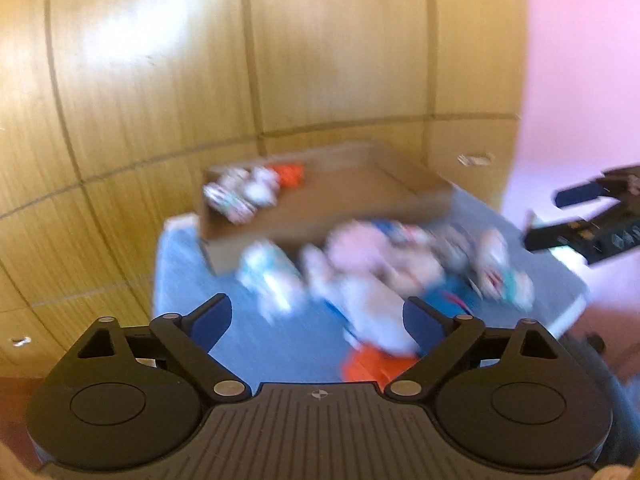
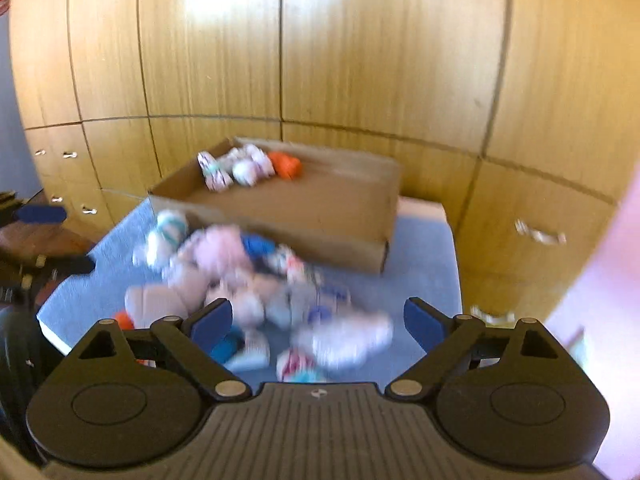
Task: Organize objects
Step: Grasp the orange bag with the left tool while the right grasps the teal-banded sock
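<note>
Both views are motion-blurred; item outlines are unreliable.

**Gripper state.** The left gripper (image 1: 316, 318) has its fingers spread wide with nothing between the pads. The right gripper (image 2: 318, 318) is likewise spread wide and holds nothing. Both hover above the pile, apart from it.

**Location of task items.** A pile of small soft bundles (image 2: 240, 280), possibly rolled socks, lies at the centre of the frame on the blue table top (image 2: 420, 264). The cardboard box (image 2: 320, 204) stands just behind the pile, at mid-frame. A few sorted bundles (image 2: 244, 168) sit in its far left corner, including one orange bundle (image 2: 286, 165).

**Risks (judgement).**
- The bundles touch and overlap. A wide-open grasp may catch two at once.
- An orange bundle (image 1: 368, 364) lies at the near table edge. A nudge could push it off.
- The two grippers work close together. They could collide over the pile.

**Count.**
- Cardboard box: one.
- Grippers: two.
- Bundles in the box: about four; blur prevents certainty.
- Bundles in the pile: cannot be counted; more than ten appears likely.
</note>
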The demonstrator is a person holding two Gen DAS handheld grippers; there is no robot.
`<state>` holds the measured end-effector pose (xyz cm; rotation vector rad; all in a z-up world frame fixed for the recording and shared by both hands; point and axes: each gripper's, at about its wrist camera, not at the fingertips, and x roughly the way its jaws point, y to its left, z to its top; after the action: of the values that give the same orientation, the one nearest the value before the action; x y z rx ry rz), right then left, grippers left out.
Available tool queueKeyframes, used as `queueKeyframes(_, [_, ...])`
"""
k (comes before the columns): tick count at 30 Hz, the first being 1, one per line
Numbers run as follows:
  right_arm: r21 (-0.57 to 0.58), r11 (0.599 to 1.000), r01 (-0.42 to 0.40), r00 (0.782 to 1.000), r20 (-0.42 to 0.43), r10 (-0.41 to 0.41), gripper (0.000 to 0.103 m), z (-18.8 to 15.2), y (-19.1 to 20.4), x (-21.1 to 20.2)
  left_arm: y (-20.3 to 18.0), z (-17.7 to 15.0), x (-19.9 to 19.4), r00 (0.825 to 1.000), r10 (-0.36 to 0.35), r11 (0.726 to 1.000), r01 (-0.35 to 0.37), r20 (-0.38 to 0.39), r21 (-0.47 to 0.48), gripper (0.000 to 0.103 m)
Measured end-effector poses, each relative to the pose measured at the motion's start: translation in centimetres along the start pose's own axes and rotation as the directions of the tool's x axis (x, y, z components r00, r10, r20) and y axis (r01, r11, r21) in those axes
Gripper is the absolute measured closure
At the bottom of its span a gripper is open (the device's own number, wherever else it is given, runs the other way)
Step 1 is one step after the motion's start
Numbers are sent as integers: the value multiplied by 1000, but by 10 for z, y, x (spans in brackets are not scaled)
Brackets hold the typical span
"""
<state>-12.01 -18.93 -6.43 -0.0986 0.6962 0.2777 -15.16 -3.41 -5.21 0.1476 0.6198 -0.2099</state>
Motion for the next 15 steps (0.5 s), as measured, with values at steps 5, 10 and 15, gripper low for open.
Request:
queueKeyframes(5, [67, 997, 27, 999, 34, -29, 13, -24, 8, 9, -29, -25, 14, 1000, -15, 999, 17, -25, 46, 8])
queueKeyframes(10, [112, 992, 52, 998, 22, -54, 20, -42, 10, 21, -35, -32, 33, 999, -8, 999, 10, -49, 51, 10])
queueKeyframes(15, [108, 993, 51, 999, -16, -50, 26, -54, 12, 28, -29, -35, 46, 997, -4, 999, 7, -76, 32, 11])
